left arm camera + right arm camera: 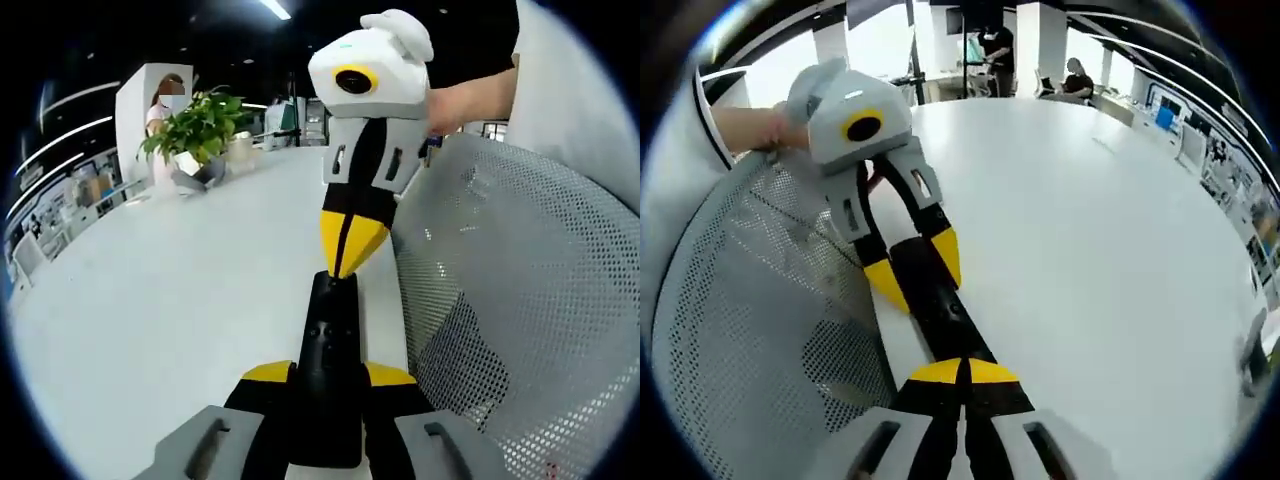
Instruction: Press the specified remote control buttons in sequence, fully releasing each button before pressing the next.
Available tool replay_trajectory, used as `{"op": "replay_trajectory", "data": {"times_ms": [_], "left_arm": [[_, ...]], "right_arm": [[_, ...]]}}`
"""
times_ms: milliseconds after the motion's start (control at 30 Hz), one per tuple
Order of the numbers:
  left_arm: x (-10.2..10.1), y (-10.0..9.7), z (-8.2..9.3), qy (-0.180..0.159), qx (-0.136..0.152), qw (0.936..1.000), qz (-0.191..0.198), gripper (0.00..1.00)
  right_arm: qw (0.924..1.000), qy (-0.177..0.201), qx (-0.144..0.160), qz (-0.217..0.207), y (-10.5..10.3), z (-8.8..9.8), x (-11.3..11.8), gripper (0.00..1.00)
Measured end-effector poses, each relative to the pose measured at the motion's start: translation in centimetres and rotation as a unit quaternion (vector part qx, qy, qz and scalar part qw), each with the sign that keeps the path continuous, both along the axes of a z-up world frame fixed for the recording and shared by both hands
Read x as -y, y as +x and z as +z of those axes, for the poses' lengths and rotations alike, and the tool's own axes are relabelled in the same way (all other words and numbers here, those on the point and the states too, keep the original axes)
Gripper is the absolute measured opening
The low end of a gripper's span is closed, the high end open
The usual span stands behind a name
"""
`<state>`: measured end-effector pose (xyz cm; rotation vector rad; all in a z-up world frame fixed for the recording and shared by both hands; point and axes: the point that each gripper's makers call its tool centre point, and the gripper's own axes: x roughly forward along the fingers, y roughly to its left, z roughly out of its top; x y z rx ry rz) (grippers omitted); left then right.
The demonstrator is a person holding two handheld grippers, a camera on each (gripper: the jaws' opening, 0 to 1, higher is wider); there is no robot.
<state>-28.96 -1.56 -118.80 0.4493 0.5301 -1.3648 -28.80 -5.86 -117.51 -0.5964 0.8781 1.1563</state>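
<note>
The black remote control [328,370] [937,300] lay near the edge of a white table [180,300] [1080,250], beside a grey mesh chair back [520,300] [750,300]. The left gripper [330,378] [912,268] clamped the remote between its yellow-tipped jaws. The right gripper [962,372] [350,262], jaws closed together, had its tips touching the remote's far end. A potted plant [196,130] stood further along the table in an open office.

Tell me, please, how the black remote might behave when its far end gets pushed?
The remote looks stiff, so it likely won't bend. Clamped at one end in the left claw, it may pivot. The right claw is shut, a narrow tip that could slip off.
</note>
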Motion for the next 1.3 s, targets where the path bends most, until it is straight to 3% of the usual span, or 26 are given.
{"op": "replay_trajectory", "data": {"times_ms": [100,300,400,700,767,833,867,967,1100,1300], "left_arm": [[0.0,0.0,0.0,0.0,0.0,1.0,0.0,0.25],[0.0,0.0,0.0,0.001,0.0,1.0,0.0,0.25],[0.0,0.0,0.0,0.001,0.0,1.0,-0.001,0.25],[0.1,0.0,0.0,0.001,0.0,1.0,-0.001,0.25],[0.1,0.0,0.0,0.002,0.0,1.0,-0.001,0.25],[0.1,0.0,0.0,0.002,0.0,1.0,-0.001,0.25],[0.1,0.0,0.0,0.002,0.001,1.0,-0.001,0.25],[0.0,0.1,-0.1,0.003,0.001,1.0,-0.001,0.25],[0.0,0.1,-0.2,0.003,0.001,1.0,-0.002,0.25],[0.0,0.2,-0.2,0.003,0.001,1.0,-0.001,0.25]], "right_arm": [[0.9998,-0.017,0.001,0.01,0.1,-0.8,-0.1,0.0],[0.9999,-0.004,-0.003,0.009,0.1,-0.5,-0.1,0.0],[0.9991,-0.015,0.012,0.037,0.0,-0.5,-0.1,0.0],[0.9995,-0.001,0.017,0.025,-0.5,-0.5,0.1,0.0],[0.9997,0.007,0.007,0.021,-0.6,-0.5,0.1,0.0],[0.9995,0.002,-0.032,-0.007,-1.0,-0.5,0.6,0.0],[0.9992,0.005,-0.034,-0.019,-0.8,-0.4,0.7,0.0],[0.9994,0.016,-0.023,-0.021,-0.3,0.1,0.9,0.0],[0.9997,-0.019,-0.013,0.003,-0.3,-0.8,1.5,0.0],[1.0,-0.005,-0.007,-0.001,0.5,0.0,0.8,0.0]]}}
